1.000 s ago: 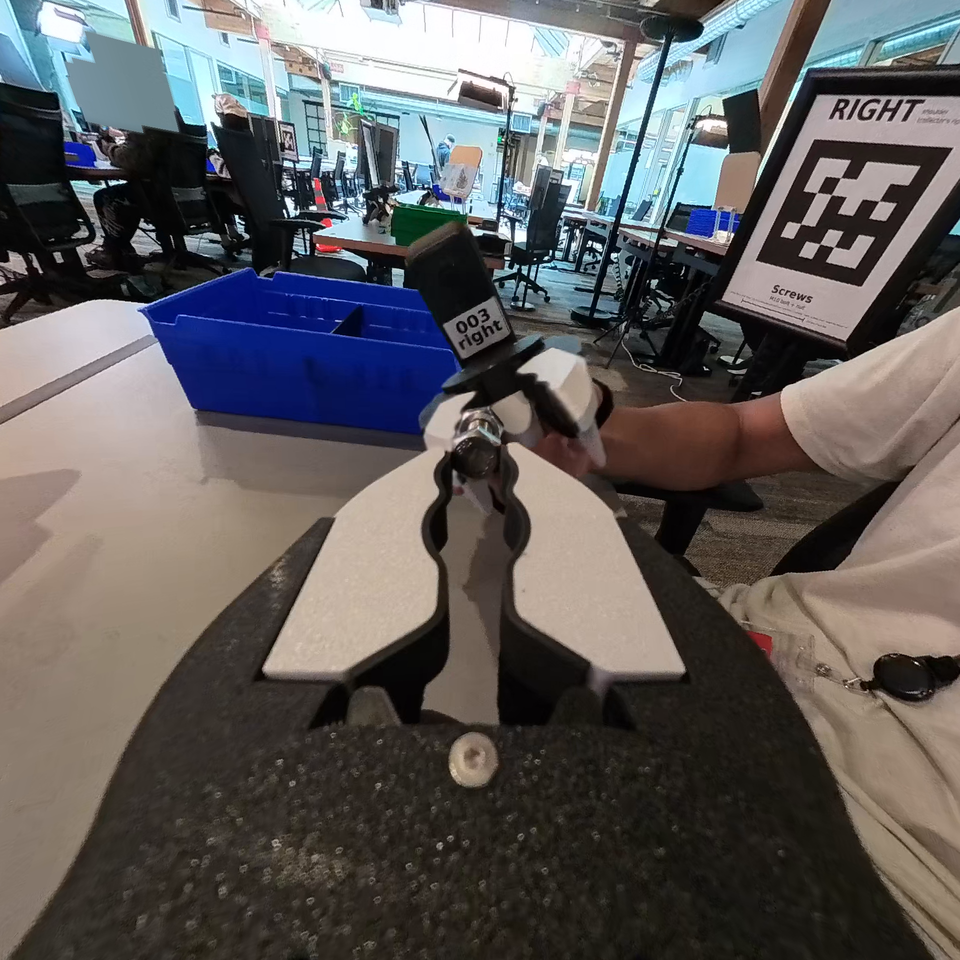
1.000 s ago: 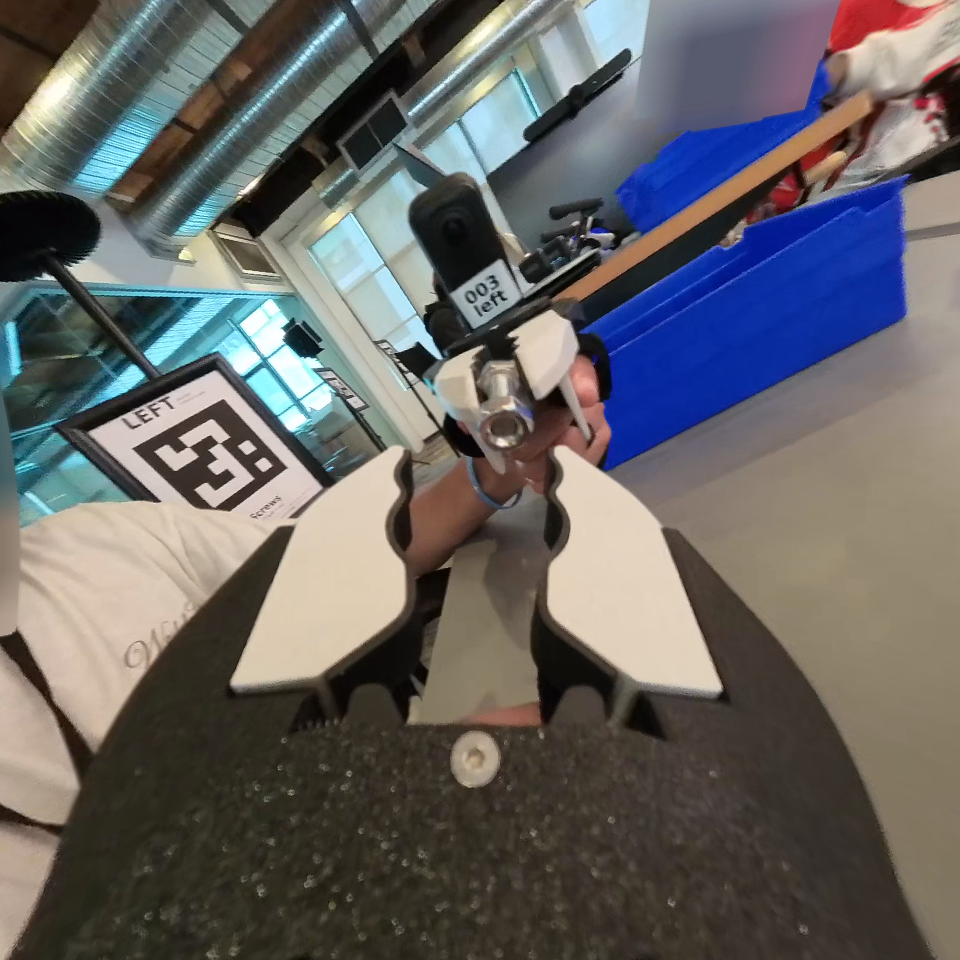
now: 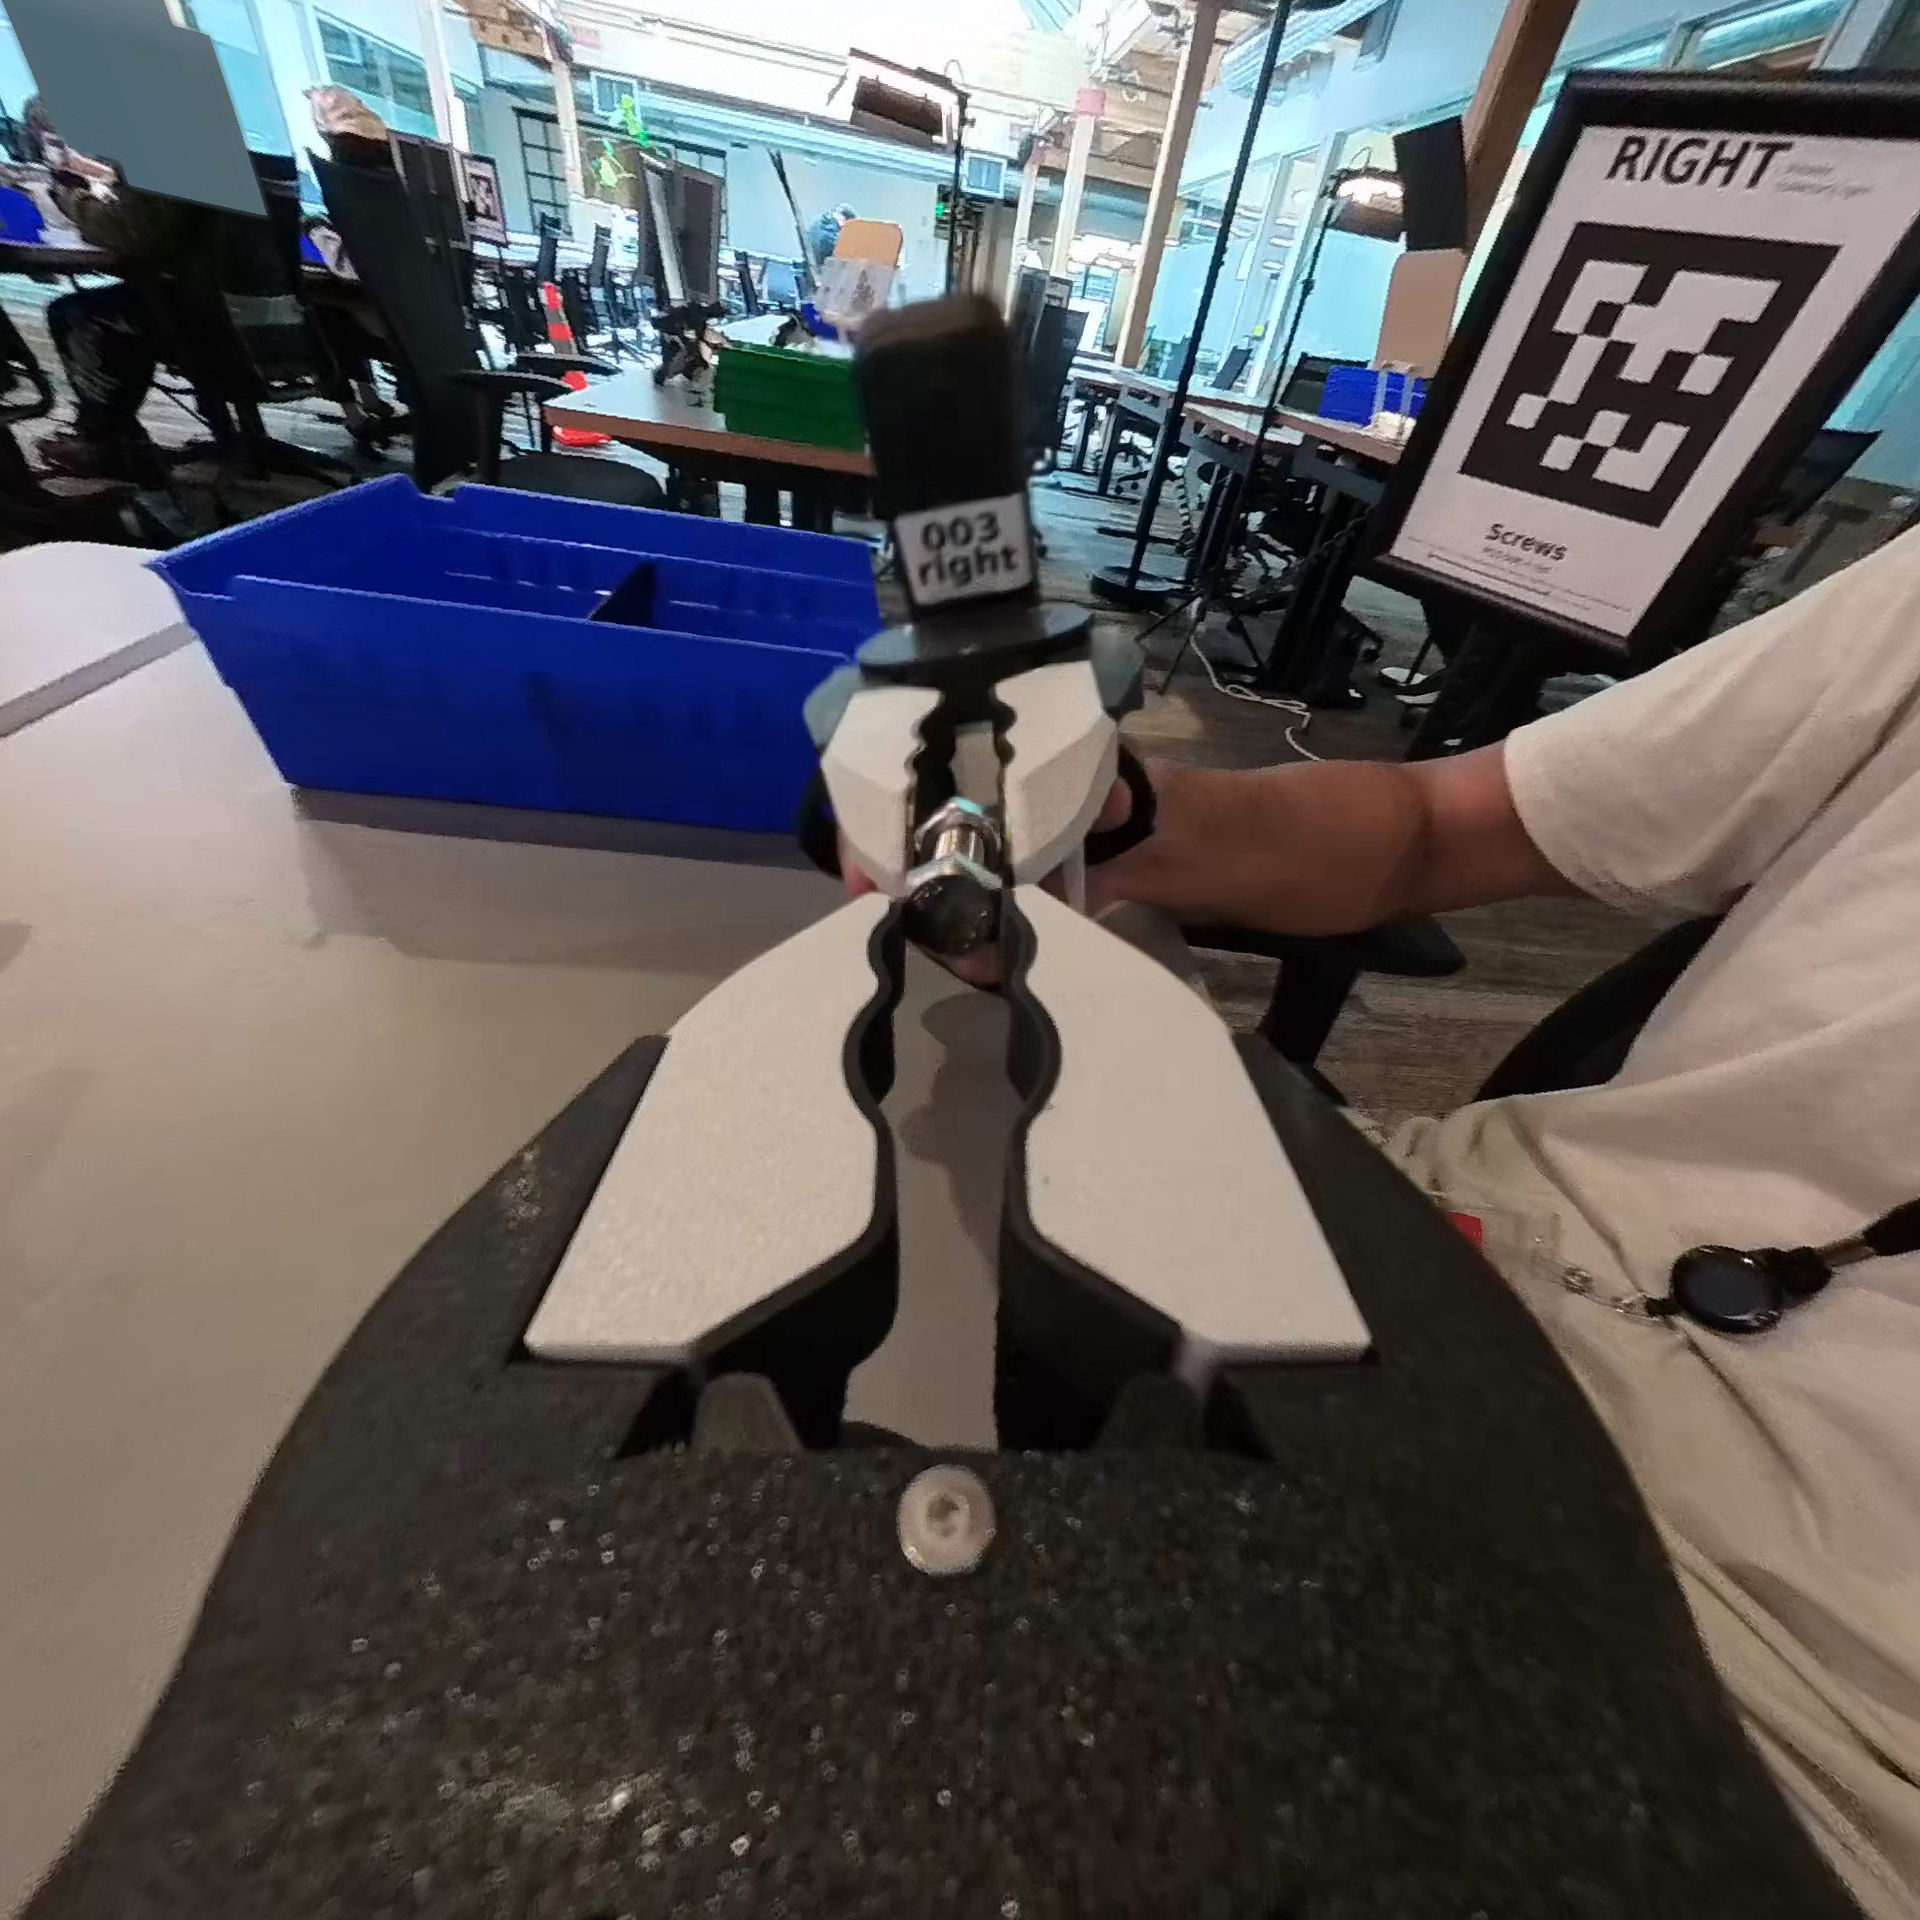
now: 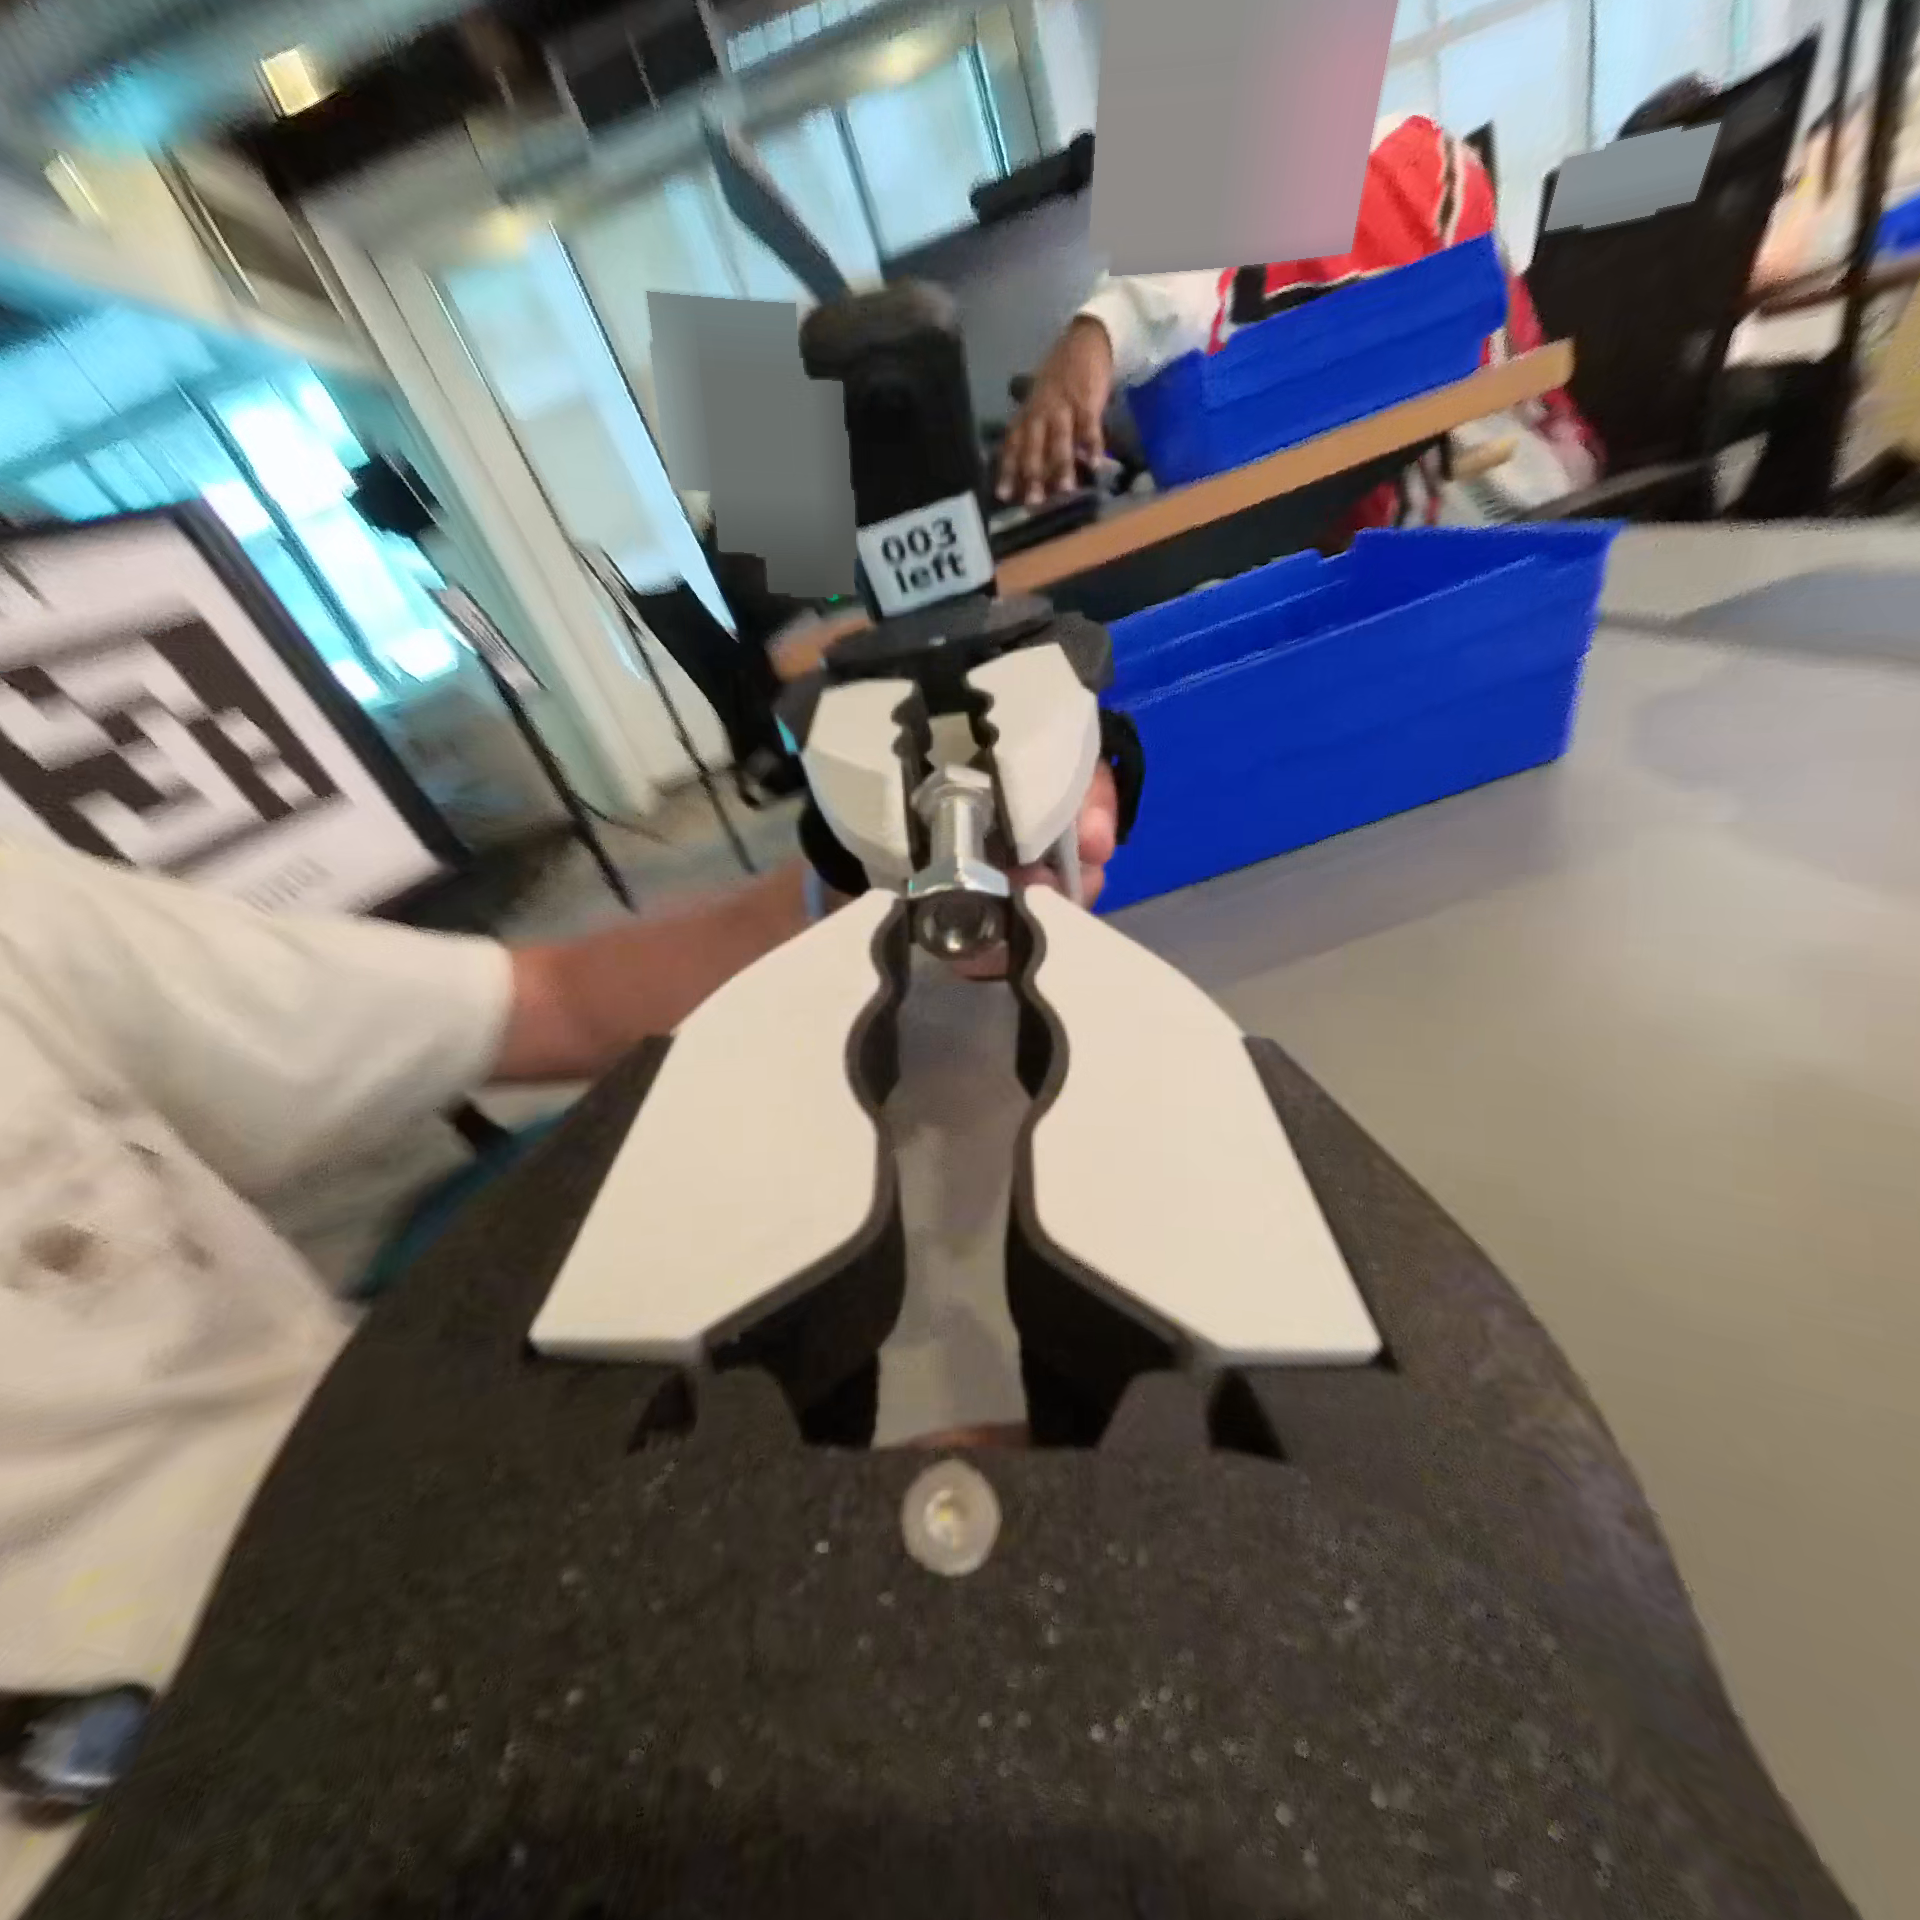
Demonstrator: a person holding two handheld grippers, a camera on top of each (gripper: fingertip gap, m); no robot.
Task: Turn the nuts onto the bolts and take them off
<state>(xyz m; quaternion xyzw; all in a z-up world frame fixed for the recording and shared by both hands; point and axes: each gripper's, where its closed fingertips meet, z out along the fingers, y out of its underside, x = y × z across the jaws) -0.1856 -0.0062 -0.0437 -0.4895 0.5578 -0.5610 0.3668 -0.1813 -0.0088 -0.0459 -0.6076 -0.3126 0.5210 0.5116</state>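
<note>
Table (image 3: 208,1039): grey and bare in the near field. Blue bin (image 3: 499,707) stands at its far edge, well apart from the work.

Left gripper (image 3: 951,935) and right gripper (image 4: 956,925) are held nose to nose in the air above the table edge. Each is closed down on one end of the same fastener.

Bolt (image 4: 948,826): shank bridges the gap between the two grippers. The far hex end sits in the left gripper's fingers.

Nut (image 4: 956,885): on the shank, at the right gripper's tips, as far as I can tell. The thread engagement is hidden.

Risks, my judgement:
- If the two grippers drift off a common axis while turning, the nut may cross-thread or bind.
- The hold is at the fingertips only, so a slip under torque could drop the bolt off the table edge.
- Right wrist view is motion-blurred, so alignment is hard to check.
</note>
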